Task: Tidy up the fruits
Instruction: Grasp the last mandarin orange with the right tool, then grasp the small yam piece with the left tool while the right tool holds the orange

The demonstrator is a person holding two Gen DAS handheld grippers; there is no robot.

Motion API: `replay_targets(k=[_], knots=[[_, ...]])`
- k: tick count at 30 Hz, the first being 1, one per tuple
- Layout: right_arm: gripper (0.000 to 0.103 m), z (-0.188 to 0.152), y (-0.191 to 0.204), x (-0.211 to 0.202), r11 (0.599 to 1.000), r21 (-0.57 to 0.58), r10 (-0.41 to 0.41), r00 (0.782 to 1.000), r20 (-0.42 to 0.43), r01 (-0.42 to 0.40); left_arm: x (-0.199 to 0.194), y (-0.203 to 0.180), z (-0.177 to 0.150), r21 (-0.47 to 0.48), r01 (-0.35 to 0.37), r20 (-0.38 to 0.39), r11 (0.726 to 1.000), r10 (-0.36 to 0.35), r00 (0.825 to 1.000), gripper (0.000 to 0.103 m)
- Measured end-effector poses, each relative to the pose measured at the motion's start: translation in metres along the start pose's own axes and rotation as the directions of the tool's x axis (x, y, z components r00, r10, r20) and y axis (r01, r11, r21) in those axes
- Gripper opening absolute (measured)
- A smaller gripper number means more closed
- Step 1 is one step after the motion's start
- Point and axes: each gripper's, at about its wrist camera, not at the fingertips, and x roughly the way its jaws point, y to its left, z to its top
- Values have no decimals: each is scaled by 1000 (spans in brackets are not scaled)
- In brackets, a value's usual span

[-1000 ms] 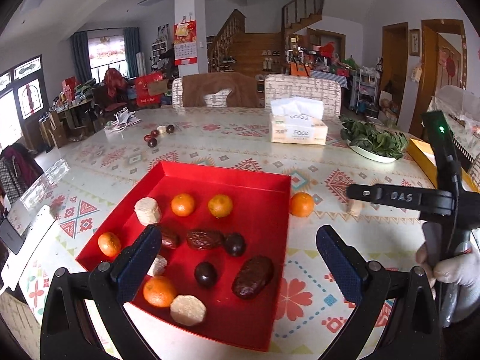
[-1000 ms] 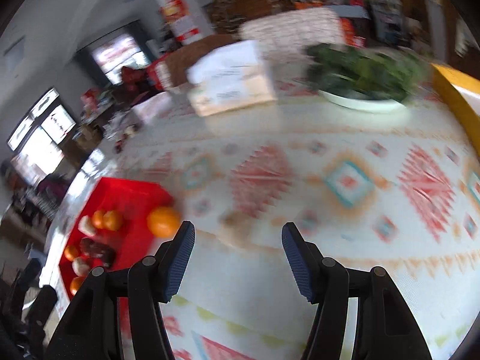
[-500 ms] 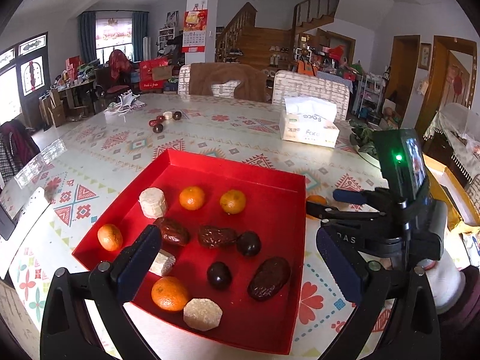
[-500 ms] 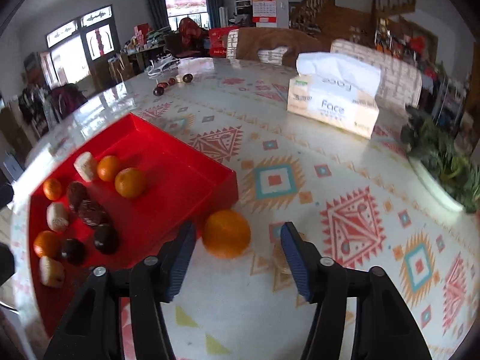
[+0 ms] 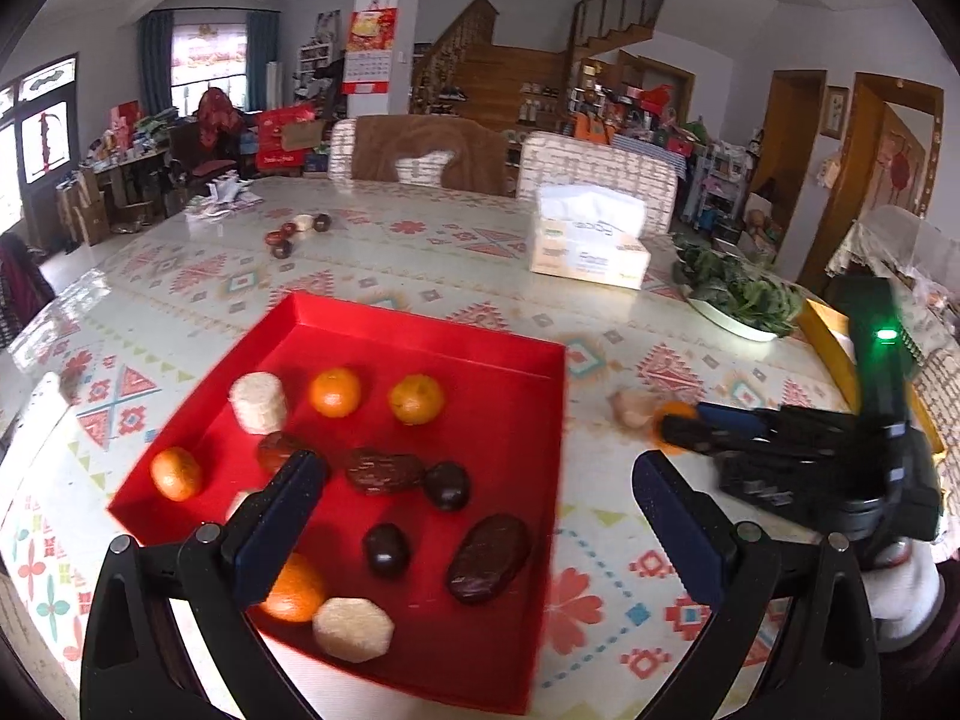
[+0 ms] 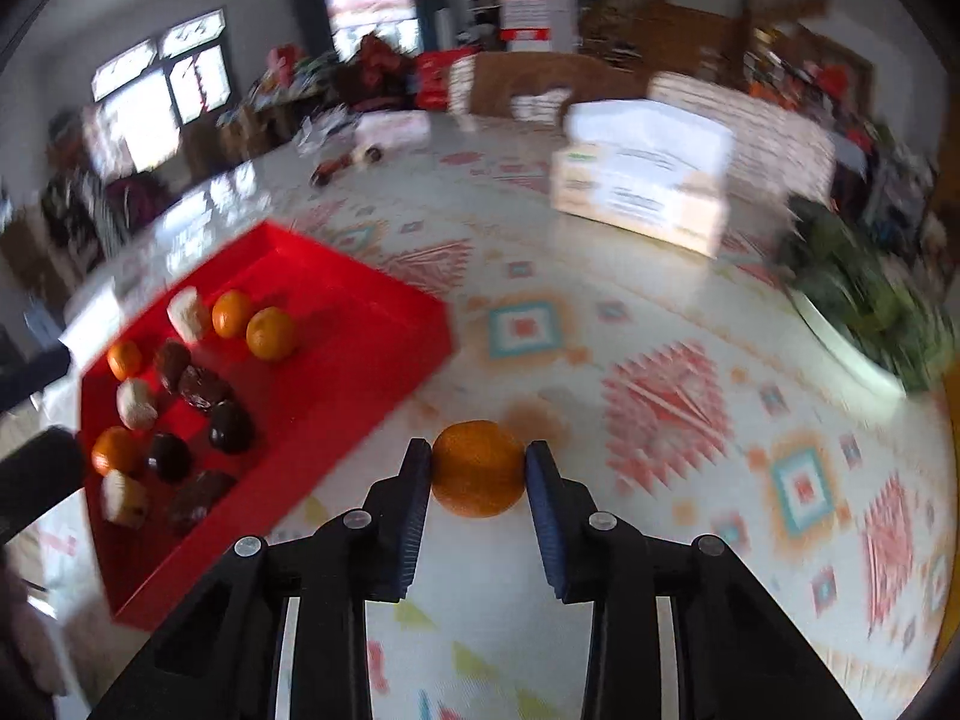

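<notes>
A red tray [image 5: 420,324] [image 6: 360,276] holds several tangerines, dark dates and pale round pieces. Over its near edge my left gripper [image 5: 477,468] stands open and holds nothing. To the right of the tray, a loose tangerine [image 6: 477,480] [image 5: 671,414] sits on the patterned tablecloth. My right gripper [image 6: 478,459] [image 5: 690,429] has it between its jaws, which are closing, and both blue pads touch its sides. A pale piece [image 5: 630,408] lies just beyond the tangerine, blurred.
A tissue box [image 5: 591,246] stands at the back right, with a plate of greens [image 5: 738,300] and a yellow box [image 5: 828,342] further right. A small cluster of dark fruits [image 5: 294,234] lies far back. Chairs line the far edge.
My right gripper swung from the far side of the table to the loose tangerine beside the tray, and its jaws narrowed around it. The left gripper stayed over the tray.
</notes>
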Motion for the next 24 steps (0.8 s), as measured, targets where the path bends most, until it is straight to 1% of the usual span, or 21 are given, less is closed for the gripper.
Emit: replay_targets(k=[4, 6, 8, 10, 12, 14, 17, 20, 22, 24], knots=[[35, -17, -42, -33, 988, 157, -10, 999, 49, 2, 17, -23, 2, 14, 82, -52, 997, -81, 995, 103], [35, -23, -59, -41, 976, 219, -19, 997, 72, 2, 32, -38, 5, 20, 147, -94, 989, -144, 985, 103], [35, -28, -74, -43, 960, 280, 0, 997, 81, -22, 49, -55, 10, 36, 164, -122, 986, -158, 980, 103], [35, -27, -81, -41, 949, 311, 17, 996, 83, -42, 67, -74, 17, 84, 172, -129, 982, -160, 979, 103], [35, -28, -85, -42, 945, 323, 30, 995, 91, -58, 86, -88, 20, 114, 159, -150, 981, -141, 979, 101], [35, -28, -86, -44, 941, 329, 48, 994, 98, -78, 107, -97, 24, 129, 150, -182, 980, -125, 975, 92], [35, -29, -87, -46, 936, 337, 68, 992, 105, -100, 128, -108, 25, 159, 146, -217, 977, -109, 970, 81], [36, -30, -89, -45, 933, 343, 79, 991, 105, -110, 140, -114, 24, 188, 134, -239, 973, -87, 967, 76], [36, -30, -89, -45, 932, 345, 82, 991, 106, -115, 144, -116, 23, 200, 128, -242, 971, -78, 967, 75], [36, -30, -88, -46, 931, 345, 84, 991, 108, -117, 147, -117, 21, 211, 121, -243, 970, -68, 968, 66]])
